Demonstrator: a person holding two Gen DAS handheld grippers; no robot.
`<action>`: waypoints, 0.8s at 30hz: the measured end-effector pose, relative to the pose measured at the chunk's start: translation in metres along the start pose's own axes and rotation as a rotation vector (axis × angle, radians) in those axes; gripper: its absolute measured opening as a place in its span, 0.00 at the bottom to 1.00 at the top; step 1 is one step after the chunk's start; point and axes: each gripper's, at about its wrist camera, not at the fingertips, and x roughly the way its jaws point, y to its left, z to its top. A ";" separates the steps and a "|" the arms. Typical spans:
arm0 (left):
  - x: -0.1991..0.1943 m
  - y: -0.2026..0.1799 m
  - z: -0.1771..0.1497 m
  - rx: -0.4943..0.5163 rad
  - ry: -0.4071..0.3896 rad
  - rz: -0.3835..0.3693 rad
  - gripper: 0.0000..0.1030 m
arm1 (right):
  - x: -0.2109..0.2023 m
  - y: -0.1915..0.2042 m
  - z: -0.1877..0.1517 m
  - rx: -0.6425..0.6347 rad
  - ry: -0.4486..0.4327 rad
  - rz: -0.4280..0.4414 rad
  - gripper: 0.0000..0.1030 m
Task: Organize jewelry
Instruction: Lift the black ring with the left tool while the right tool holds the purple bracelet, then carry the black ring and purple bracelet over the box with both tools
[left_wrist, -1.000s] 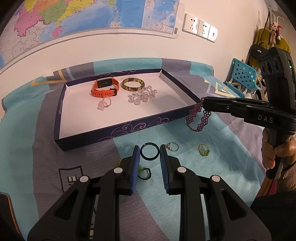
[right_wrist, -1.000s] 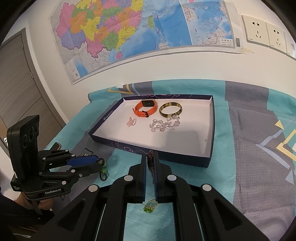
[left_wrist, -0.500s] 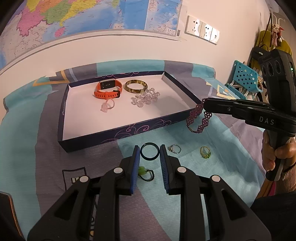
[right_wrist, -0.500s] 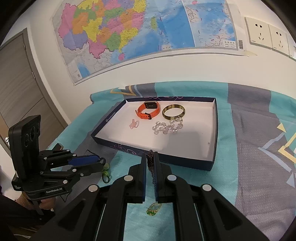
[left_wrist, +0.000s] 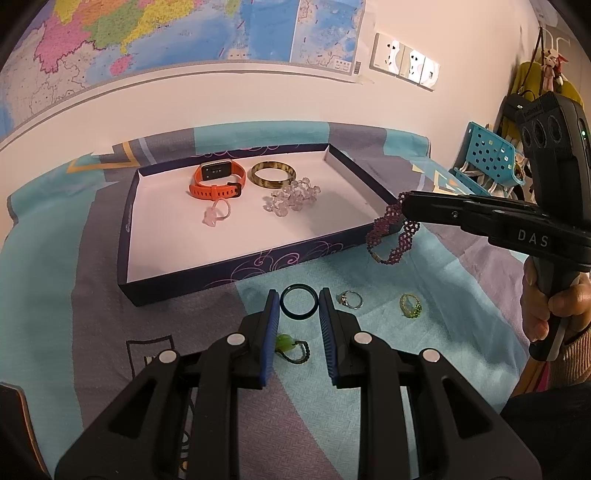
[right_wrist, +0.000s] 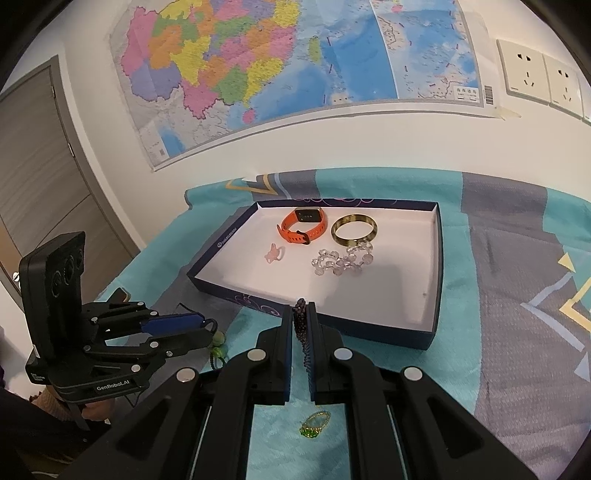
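Note:
A dark blue box (left_wrist: 236, 273) (right_wrist: 439, 258) with a white floor holds an orange watch (left_wrist: 218, 181) (right_wrist: 303, 226), a gold bangle (left_wrist: 273, 174) (right_wrist: 354, 229), a clear bead bracelet (left_wrist: 291, 197) (right_wrist: 341, 261) and a pink ring (left_wrist: 216, 215) (right_wrist: 274, 254). My right gripper (right_wrist: 300, 310) (left_wrist: 404, 205) is shut on a purple beaded bracelet (left_wrist: 391, 236) (right_wrist: 300, 325), which hangs by the box's near right corner. My left gripper (left_wrist: 297, 304) (right_wrist: 201, 323) is open and empty, low over a dark ring (left_wrist: 299, 301).
On the teal and grey cloth (left_wrist: 424, 350) lie a silver ring (left_wrist: 349, 299), a gold-green ring (left_wrist: 410, 305) (right_wrist: 314, 425) and a green-bead hair tie (left_wrist: 293, 345) (right_wrist: 218, 341). A wall with a map stands behind the box. A blue basket (left_wrist: 487, 162) is at the far right.
My right gripper has carried the purple bracelet a little up and toward the box. The left gripper has stayed open over the dark ring.

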 end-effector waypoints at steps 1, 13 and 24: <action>0.000 0.000 0.000 0.000 -0.001 0.001 0.22 | 0.000 0.001 0.000 -0.001 -0.001 0.001 0.05; -0.001 0.003 0.005 0.005 -0.007 0.005 0.22 | 0.002 0.005 0.008 -0.012 -0.012 0.015 0.05; 0.000 0.005 0.013 0.016 -0.016 0.015 0.22 | 0.005 0.008 0.018 -0.027 -0.022 0.030 0.05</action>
